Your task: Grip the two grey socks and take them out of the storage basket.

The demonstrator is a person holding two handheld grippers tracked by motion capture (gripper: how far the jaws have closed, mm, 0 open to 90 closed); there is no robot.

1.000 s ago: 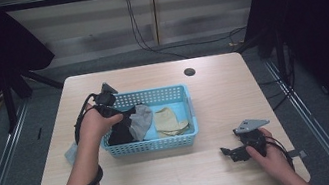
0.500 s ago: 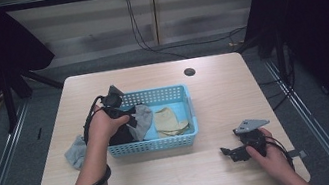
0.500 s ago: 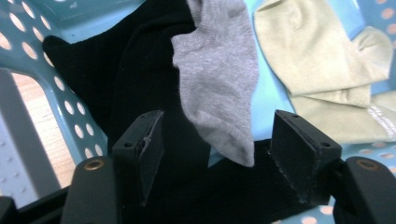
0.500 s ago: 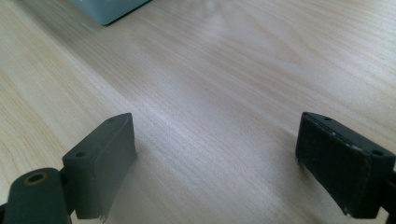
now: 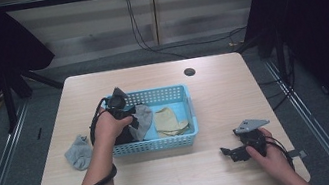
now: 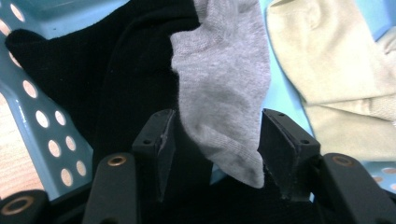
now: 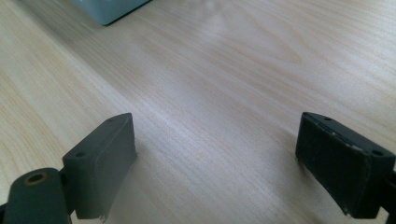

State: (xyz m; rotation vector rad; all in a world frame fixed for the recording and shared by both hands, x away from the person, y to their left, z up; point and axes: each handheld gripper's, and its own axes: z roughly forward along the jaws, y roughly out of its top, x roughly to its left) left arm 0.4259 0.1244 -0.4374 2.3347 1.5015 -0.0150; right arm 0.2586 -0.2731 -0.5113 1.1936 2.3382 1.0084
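A light blue perforated basket (image 5: 161, 144) sits mid-table with a grey sock (image 5: 142, 119), a black sock (image 5: 122, 137) and a beige sock (image 5: 170, 121) inside. My left gripper (image 5: 130, 128) points down into the basket's left end. In the left gripper view its jaws (image 6: 215, 140) have just been closing, and the end of the grey sock (image 6: 224, 84) lies between them over the black sock (image 6: 93, 70); the pads flank the fabric without visibly squeezing it. My right gripper (image 5: 227, 154) rests low over the table's front right, open and empty (image 7: 215, 144).
A second grey sock (image 5: 79, 152) lies on the wooden table left of the basket. The beige sock (image 6: 336, 60) lies to the right of the jaws. A dark round hole (image 5: 189, 72) marks the far table edge. A basket corner (image 7: 109, 9) shows far ahead of the right jaws.
My left hand has sunk deeper into the basket's left end, bringing the jaws around the grey sock. The grey sock on the table is now uncovered. The right hand has not moved.
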